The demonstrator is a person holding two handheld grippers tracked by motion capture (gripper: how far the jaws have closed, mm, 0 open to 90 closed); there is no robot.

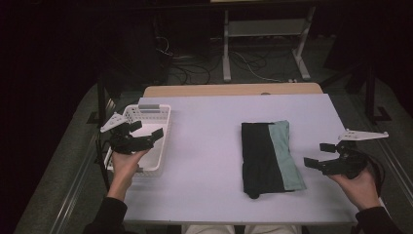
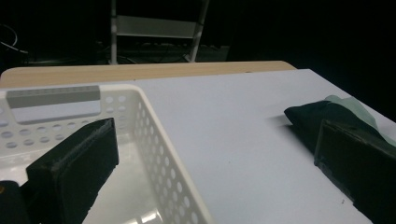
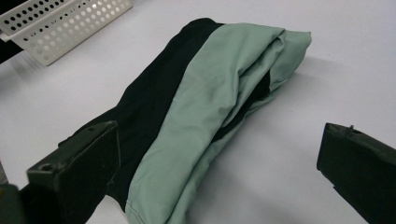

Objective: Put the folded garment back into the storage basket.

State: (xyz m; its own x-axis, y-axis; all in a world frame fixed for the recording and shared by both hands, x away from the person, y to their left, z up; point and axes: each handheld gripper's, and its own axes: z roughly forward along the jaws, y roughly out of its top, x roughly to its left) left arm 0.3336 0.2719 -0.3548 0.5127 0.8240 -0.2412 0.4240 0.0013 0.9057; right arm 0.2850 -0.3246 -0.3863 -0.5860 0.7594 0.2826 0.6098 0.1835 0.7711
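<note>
One folded black-and-green cloth bundle (image 1: pixel 271 157), mid counter (image 1: pixel 204 170). Right gripper (image 1: pixel 323 155) just beside it, fingers spread, empty; left gripper (image 1: pixel 146 132) likewise, over white perforated plastic basket (image 1: pixel 163 114). Advice: pinch all layers at edge.

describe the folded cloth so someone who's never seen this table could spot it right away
On the pale table, look right of centre, away from the white basket at the left edge. The cloth lies flat there as a folded bundle, just left of the right gripper. It is the one soft thing on the table: black on its left, pale green on its right.
</note>
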